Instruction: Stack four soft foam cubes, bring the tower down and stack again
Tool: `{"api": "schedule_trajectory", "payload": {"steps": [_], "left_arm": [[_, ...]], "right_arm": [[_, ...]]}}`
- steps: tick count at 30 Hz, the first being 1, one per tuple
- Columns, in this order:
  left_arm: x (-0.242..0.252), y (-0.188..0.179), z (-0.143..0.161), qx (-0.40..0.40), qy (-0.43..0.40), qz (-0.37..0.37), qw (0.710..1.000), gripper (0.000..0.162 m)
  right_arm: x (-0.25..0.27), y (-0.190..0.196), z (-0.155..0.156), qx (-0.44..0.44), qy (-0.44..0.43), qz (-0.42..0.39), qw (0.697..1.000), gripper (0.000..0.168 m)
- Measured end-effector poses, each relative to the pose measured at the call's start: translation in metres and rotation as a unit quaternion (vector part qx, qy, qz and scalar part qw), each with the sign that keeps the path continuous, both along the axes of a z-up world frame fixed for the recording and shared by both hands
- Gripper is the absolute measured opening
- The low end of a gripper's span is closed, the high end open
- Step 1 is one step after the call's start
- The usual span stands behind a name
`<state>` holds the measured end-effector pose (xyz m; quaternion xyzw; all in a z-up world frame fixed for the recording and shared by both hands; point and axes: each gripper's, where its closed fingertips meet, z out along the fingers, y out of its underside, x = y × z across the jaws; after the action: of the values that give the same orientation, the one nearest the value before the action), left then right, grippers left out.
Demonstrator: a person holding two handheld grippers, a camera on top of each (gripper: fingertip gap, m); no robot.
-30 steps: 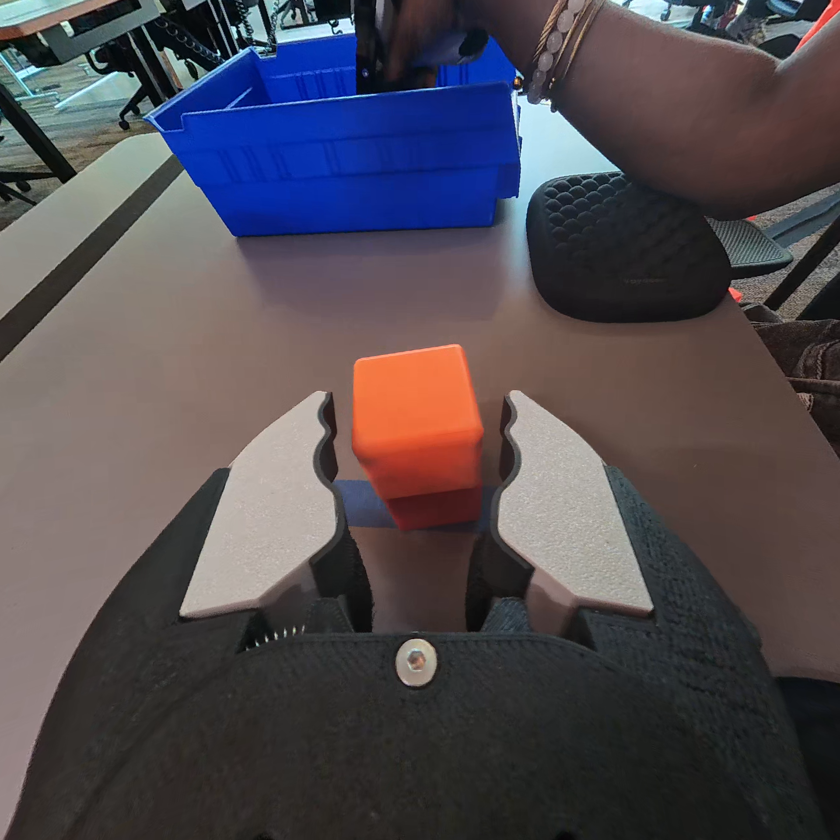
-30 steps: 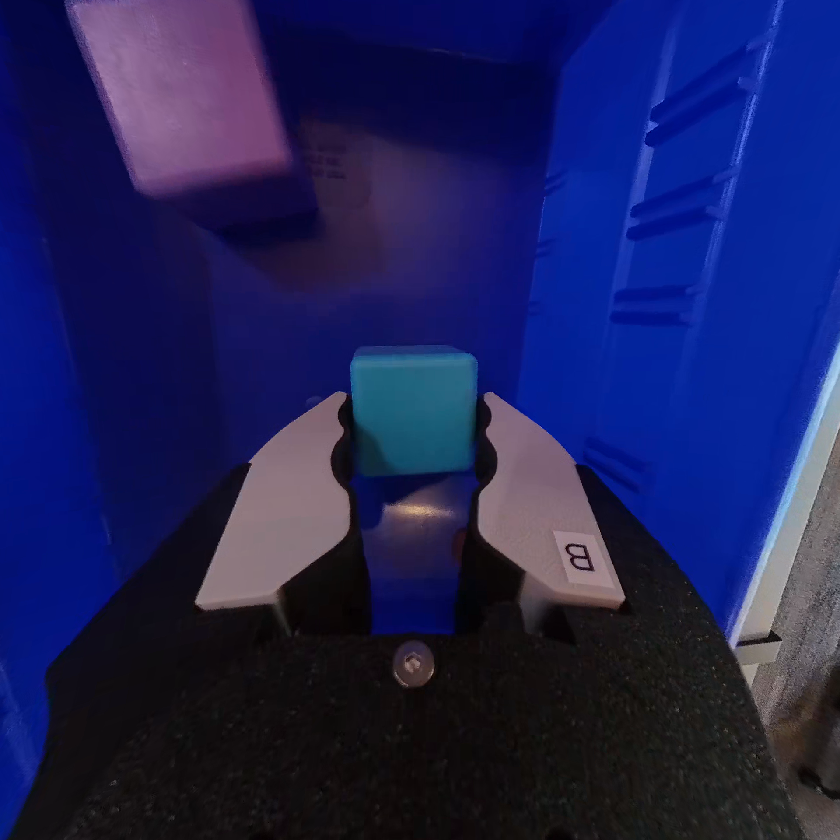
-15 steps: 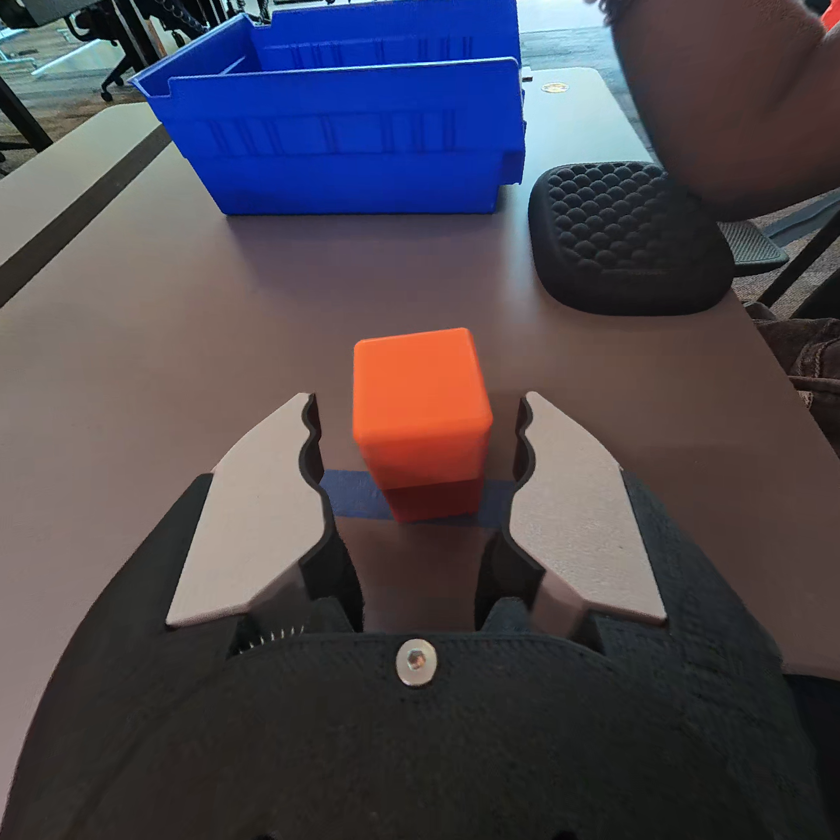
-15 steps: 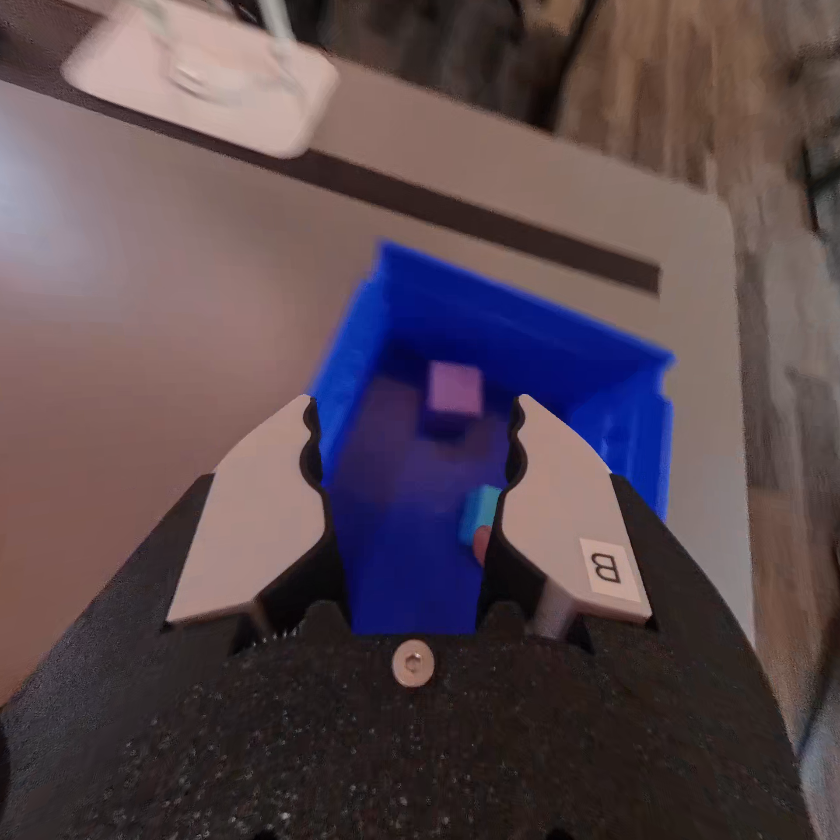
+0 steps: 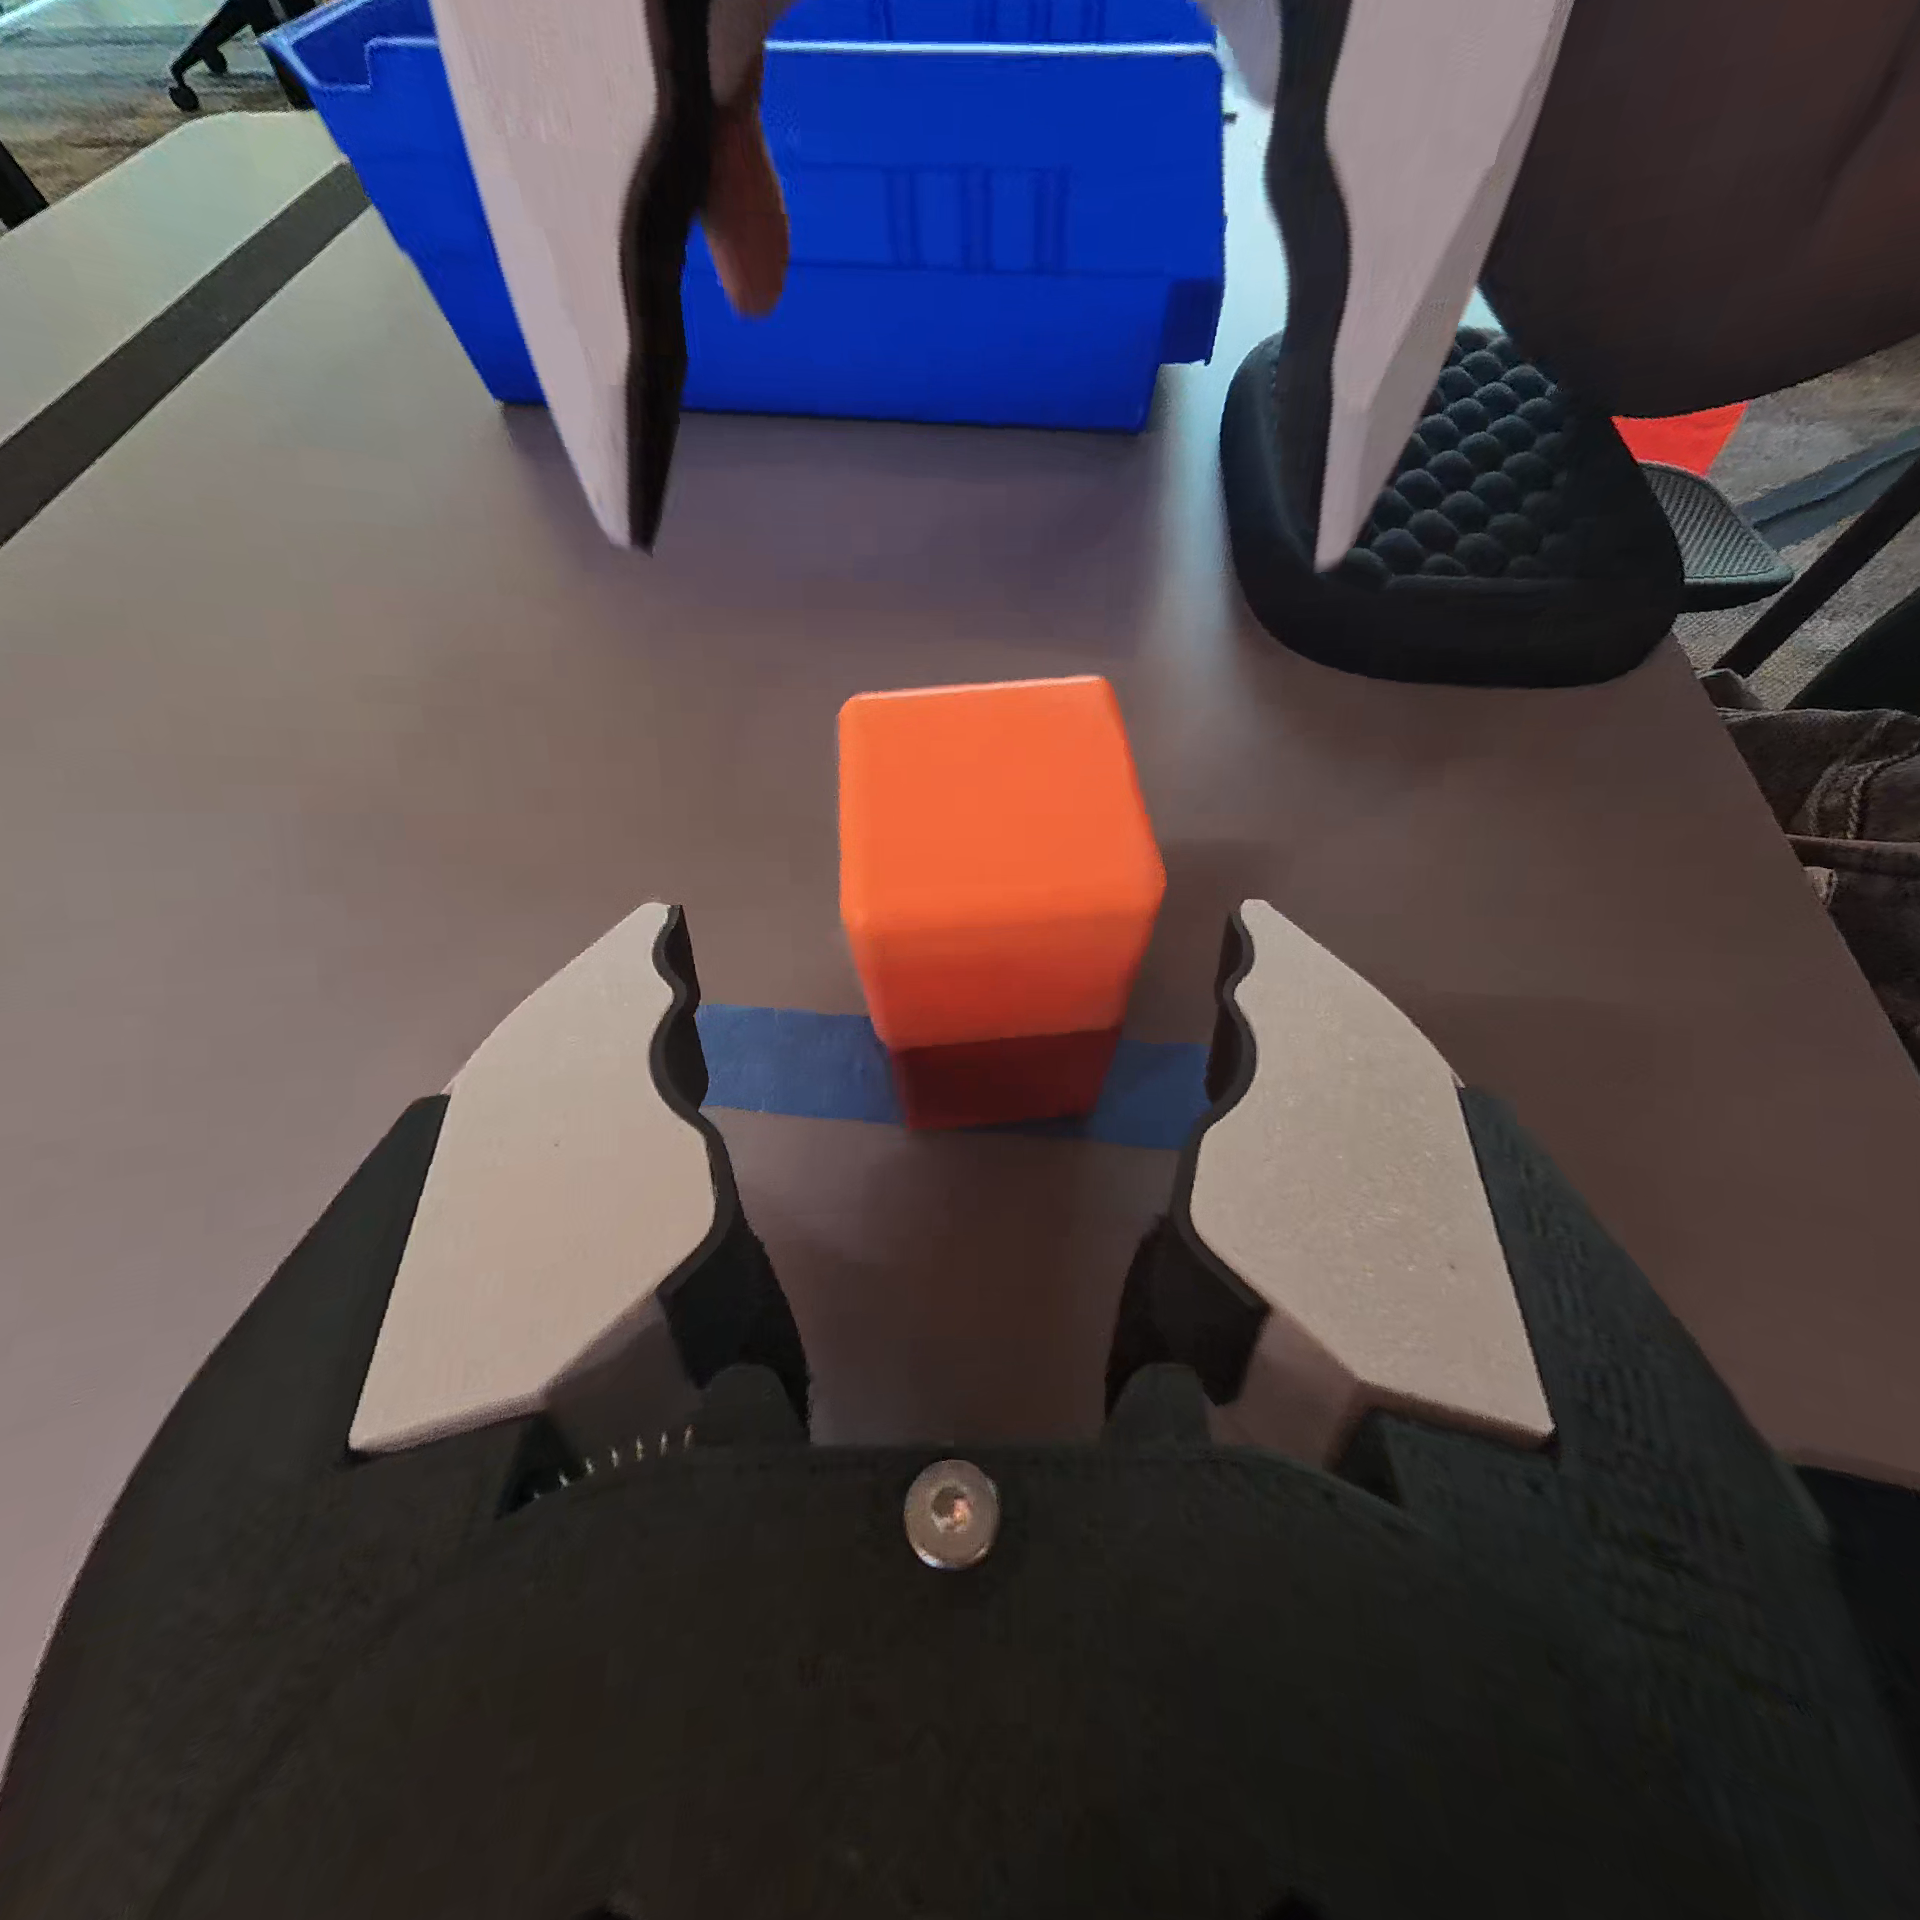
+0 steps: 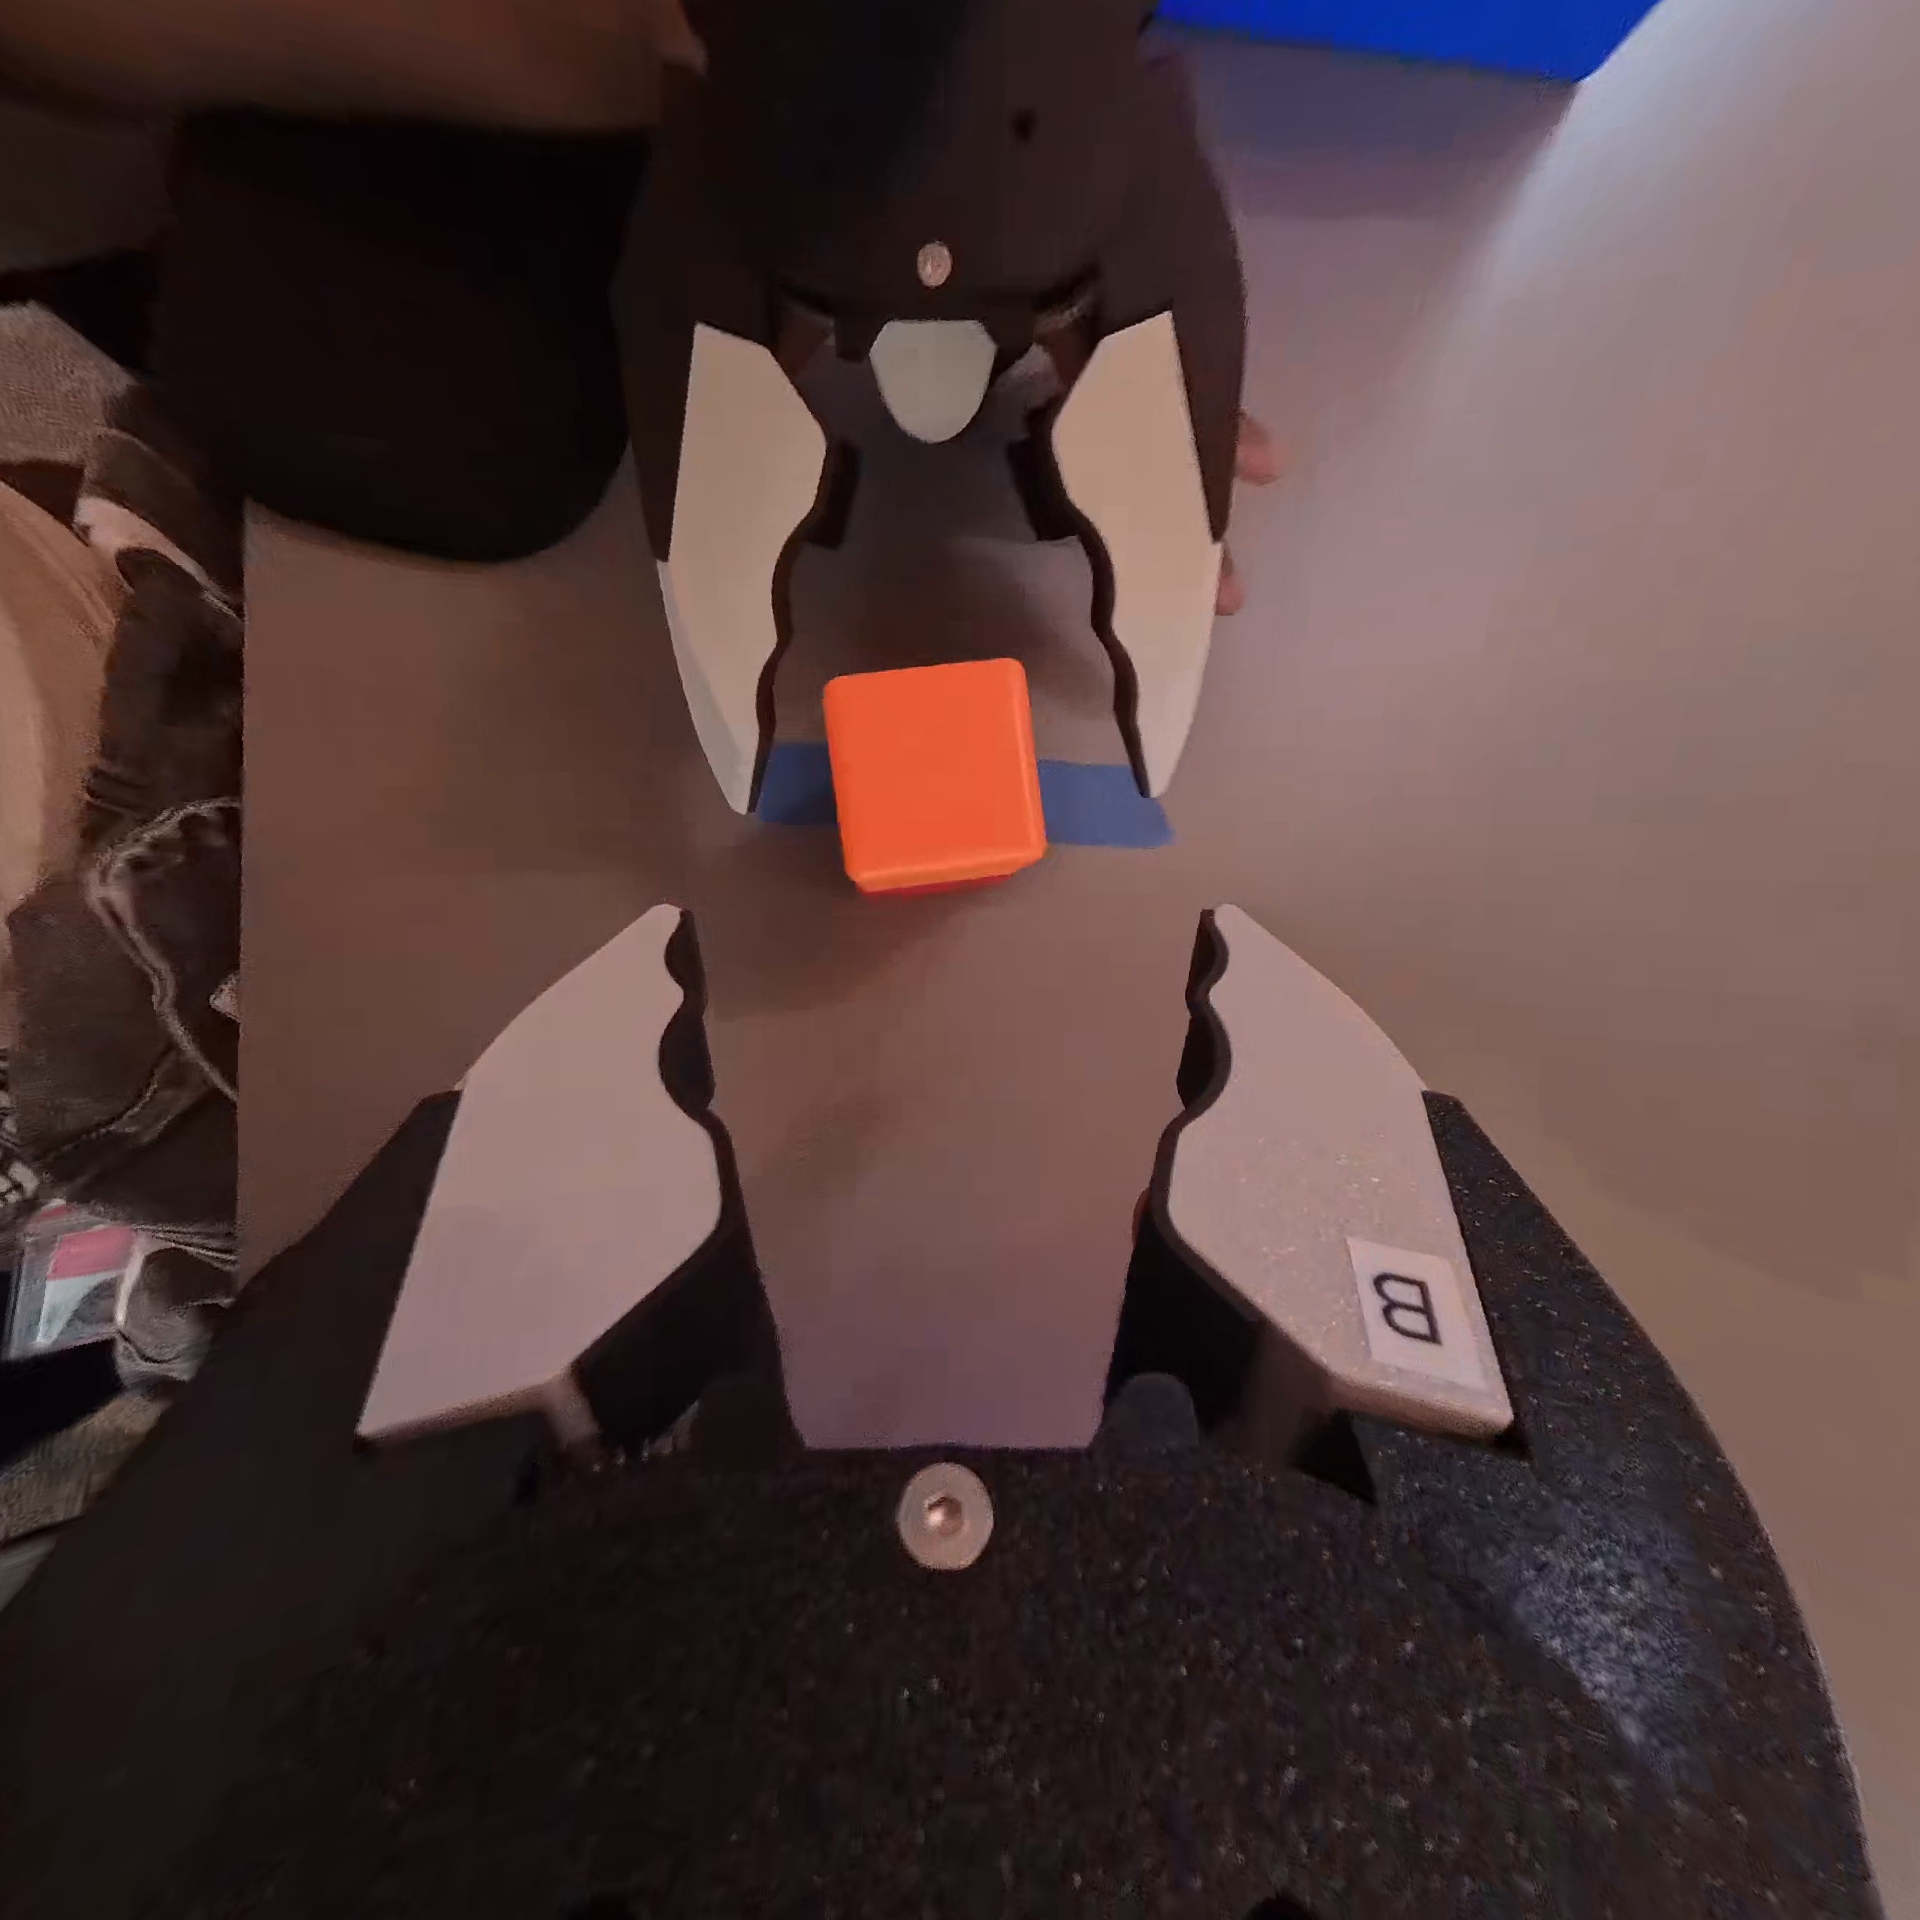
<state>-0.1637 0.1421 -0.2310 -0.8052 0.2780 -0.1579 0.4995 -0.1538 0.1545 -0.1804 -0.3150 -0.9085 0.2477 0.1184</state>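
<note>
Table (image 5: pixel 312 727) surface, greyish brown, carries everything. At far left-centre a blue bin (image 5: pixel 935 260) stands behind the work area. Nearer, the left gripper (image 5: pixel 951 935) has its fingers spread wide, grasping nothing, just short of the orange cube (image 5: pixel 987 831). That cube sits on a darker red cube (image 5: pixel 997 1081), slightly offset, and the pair rests on a strip of blue tape (image 5: pixel 790 1060). Opposite, above the pair, the right gripper (image 5: pixel 977 551) hangs tips-down, likewise released and empty. A black honeycomb-textured pad (image 5: pixel 1475 540) lies at far right.
</note>
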Motion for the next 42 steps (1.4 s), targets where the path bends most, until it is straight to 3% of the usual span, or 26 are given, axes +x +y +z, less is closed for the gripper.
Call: {"api": "schedule_trajectory", "payload": {"steps": [8, 13, 16, 22, 42], "left_arm": [[0.0, -0.002, -0.005, -0.01, 0.018, -0.006, 1.0, 0.095], [0.003, -0.001, -0.016, -0.03, 0.043, -0.009, 0.999, 0.09], [0.005, 0.001, -0.026, -0.045, 0.067, -0.008, 0.997, 0.086], [0.003, 0.005, -0.033, -0.048, 0.09, 0.005, 0.995, 0.058], [0.005, 0.004, -0.034, -0.053, 0.093, 0.0, 0.994, 0.057]], "right_arm": [[-0.015, -0.012, -0.035, 0.025, -0.033, 0.041, 0.998, 0.084], [-0.019, -0.021, -0.044, 0.049, -0.03, 0.066, 0.996, 0.069], [-0.019, -0.02, -0.05, 0.068, -0.028, 0.067, 0.995, 0.05], [-0.019, -0.019, -0.049, 0.044, -0.016, 0.052, 0.998, 0.05], [-0.017, -0.023, -0.047, 0.013, 0.023, 0.063, 0.998, 0.05]]}}
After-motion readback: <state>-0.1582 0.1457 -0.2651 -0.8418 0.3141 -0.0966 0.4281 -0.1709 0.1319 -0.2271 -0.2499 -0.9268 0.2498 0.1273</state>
